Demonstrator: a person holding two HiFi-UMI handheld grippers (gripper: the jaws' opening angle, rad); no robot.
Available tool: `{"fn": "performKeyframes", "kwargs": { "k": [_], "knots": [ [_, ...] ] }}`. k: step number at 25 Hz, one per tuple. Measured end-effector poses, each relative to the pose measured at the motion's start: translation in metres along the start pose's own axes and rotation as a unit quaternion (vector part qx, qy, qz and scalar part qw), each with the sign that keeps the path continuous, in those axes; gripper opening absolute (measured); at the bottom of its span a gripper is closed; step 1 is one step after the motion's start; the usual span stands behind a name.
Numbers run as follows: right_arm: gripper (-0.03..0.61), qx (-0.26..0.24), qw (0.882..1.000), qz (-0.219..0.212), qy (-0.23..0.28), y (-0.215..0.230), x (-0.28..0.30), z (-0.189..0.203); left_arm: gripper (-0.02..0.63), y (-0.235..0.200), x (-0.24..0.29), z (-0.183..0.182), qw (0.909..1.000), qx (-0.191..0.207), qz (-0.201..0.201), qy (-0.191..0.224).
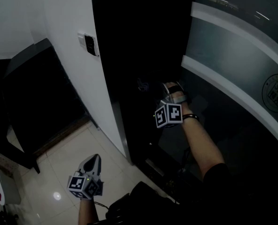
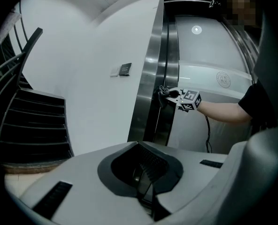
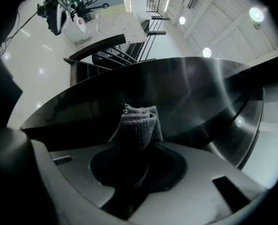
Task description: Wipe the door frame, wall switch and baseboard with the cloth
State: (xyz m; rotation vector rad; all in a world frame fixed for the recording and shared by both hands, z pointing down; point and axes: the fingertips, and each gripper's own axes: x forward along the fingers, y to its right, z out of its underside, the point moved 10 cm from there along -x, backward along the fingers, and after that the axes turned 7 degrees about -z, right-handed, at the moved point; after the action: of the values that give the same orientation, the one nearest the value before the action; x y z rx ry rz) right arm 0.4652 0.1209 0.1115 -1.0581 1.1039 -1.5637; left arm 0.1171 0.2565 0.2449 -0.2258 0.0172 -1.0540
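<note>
Head view: my right gripper [image 1: 171, 92] is up against the dark door frame [image 1: 129, 55]. It sits well below the wall switch [image 1: 88, 43], which is on the white wall just left of the frame. My left gripper [image 1: 92, 163] hangs idle, well left of the frame and lower, over the pale floor tiles [image 1: 50, 172].

Left gripper view: this claw is clenched, jaws together with nothing between them. Looking toward the frame, I see the right gripper at its steel edge and a cable [image 2: 207, 130] hanging below the forearm.

Right gripper view: the jaws are clamped on a folded grey cloth [image 3: 140, 123]. Its bunched end sticks out past them and seems to meet the polished face of the frame.

I judge the frame wipe is the step in hand, with the switch and baseboard yet to do. Only a narrow fold looks pinched, so drag along the steel could pull the cloth free. The stub is short, and if I tilt the gripper the bare jaw tips may scrape the metal. The cable might snag as I work down the frame. I cannot pick out the baseboard clearly.
</note>
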Motion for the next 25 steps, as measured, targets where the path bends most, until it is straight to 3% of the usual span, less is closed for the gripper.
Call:
{"fn": "performKeyframes", "kwargs": {
  "k": [25],
  "knots": [
    [0.092, 0.008, 0.998, -0.06, -0.01, -0.087, 0.014, 0.028, 0.0, 0.012, 0.007, 0.013, 0.9996, 0.003, -0.012, -0.027]
  ]
}}
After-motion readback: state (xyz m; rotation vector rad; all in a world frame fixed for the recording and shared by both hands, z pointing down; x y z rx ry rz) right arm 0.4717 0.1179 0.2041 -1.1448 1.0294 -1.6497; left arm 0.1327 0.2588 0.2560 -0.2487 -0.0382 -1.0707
